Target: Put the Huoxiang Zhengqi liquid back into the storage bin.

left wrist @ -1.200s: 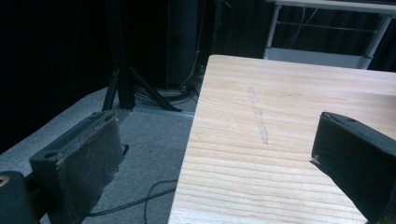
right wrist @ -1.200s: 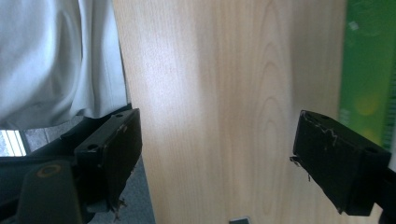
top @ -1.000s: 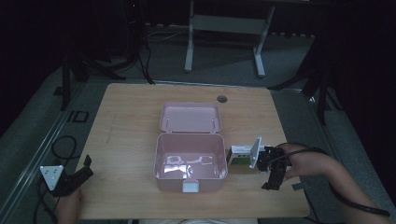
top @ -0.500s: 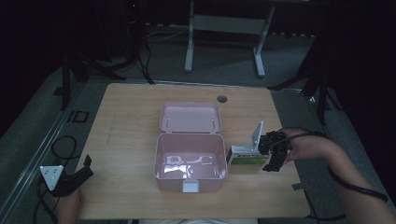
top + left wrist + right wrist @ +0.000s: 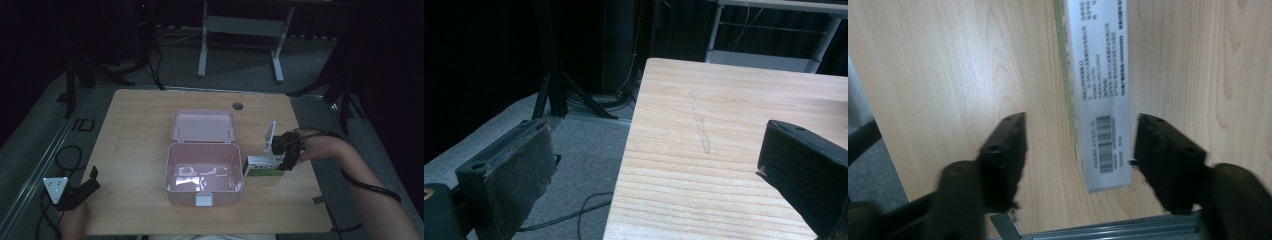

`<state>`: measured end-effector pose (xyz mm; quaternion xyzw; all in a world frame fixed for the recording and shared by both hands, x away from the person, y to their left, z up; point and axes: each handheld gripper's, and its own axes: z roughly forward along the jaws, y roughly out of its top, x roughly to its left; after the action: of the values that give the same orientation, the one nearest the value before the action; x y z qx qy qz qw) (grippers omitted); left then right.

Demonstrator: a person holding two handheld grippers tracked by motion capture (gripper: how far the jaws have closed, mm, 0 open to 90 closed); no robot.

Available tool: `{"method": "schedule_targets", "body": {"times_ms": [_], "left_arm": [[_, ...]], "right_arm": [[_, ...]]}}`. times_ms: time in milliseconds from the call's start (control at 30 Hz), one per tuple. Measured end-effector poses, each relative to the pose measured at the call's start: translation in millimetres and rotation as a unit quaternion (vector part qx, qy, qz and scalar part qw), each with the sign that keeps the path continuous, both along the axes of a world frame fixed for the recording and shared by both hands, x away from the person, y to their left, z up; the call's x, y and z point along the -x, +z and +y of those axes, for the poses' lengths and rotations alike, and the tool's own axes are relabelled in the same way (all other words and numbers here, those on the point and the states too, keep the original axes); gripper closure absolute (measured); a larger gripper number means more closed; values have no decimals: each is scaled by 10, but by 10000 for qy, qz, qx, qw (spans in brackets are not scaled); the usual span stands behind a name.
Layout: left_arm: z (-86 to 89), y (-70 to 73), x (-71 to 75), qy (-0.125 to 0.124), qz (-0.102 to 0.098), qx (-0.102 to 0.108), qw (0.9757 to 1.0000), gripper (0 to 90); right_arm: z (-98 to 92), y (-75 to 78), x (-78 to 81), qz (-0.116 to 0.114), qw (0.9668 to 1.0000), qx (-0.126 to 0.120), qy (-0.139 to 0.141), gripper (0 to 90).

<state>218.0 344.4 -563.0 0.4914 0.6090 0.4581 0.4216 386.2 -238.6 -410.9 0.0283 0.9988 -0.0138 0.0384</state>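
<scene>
Right gripper nearer, box barcoded.

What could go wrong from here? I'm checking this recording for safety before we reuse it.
The right gripper straddles one end of the small box, its jaws open with gaps on both sides; closing there could tip or twist the box. The box lies close beside the open pink case, so lifting it may bump the case wall. The left gripper sits at the table edge, where it might knock the wood.
</scene>
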Motion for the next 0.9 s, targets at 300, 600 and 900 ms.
{"method": "schedule_targets", "body": {"times_ms": [300, 600, 900], "left_arm": [[0, 0, 1, -9, -4, -2, 10000, 21], [-1, 0, 5, -6, -5, -7, 10000, 21], [-4, 1, 6, 3, -5, -19, 10000, 21]], "right_arm": [[112, -153, -143, 60, 10000, 51, 31, 445], [166, -318, -178, 122, 9998, 87, 100, 482], [234, -458, -214, 169, 9997, 94, 167, 529]]}}
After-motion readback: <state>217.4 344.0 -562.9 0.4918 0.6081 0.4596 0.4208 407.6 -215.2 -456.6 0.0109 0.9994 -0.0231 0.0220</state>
